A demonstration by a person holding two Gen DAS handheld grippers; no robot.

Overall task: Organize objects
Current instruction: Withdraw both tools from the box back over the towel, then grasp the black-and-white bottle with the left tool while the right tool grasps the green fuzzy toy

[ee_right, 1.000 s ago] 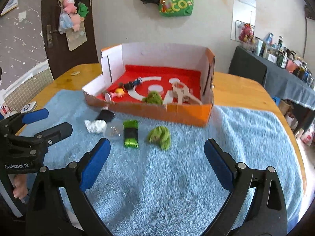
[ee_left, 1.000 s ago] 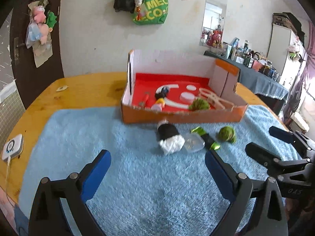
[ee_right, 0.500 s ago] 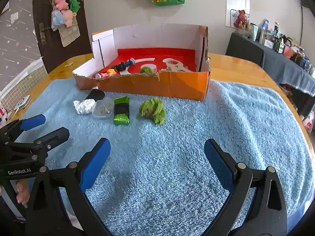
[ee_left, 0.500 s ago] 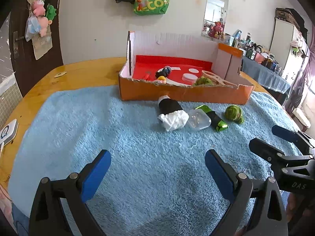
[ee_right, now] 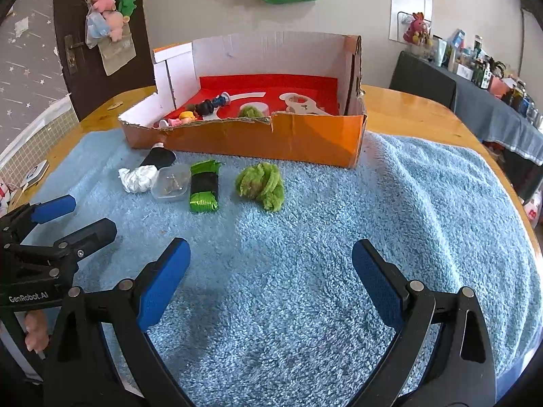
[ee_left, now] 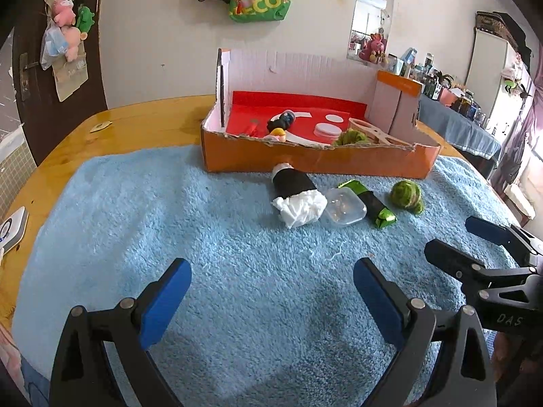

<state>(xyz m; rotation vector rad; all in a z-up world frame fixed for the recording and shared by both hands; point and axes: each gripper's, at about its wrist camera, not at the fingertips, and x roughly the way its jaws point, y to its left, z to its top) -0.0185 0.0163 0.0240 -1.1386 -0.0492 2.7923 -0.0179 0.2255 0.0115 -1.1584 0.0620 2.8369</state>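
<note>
Sensibly, with both the left gripper (ee_left: 271,285) and right gripper (ee_right: 270,266) spread wide and empty above the blue towel (ee_right: 339,237), the right should approach the green yarn clump (ee_right: 261,185) lying just before the orange box (ee_right: 271,139), probably soft, low and centred.

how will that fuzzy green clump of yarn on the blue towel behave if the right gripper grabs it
The fuzzy green clump of yarn looks loose and matted, so it will probably squash flat between the pads rather than resist. It seems light for its bulk. Its fibres may snag on the shaggy blue towel, and a trailing lobe could droop or unravel when lifted.
</note>
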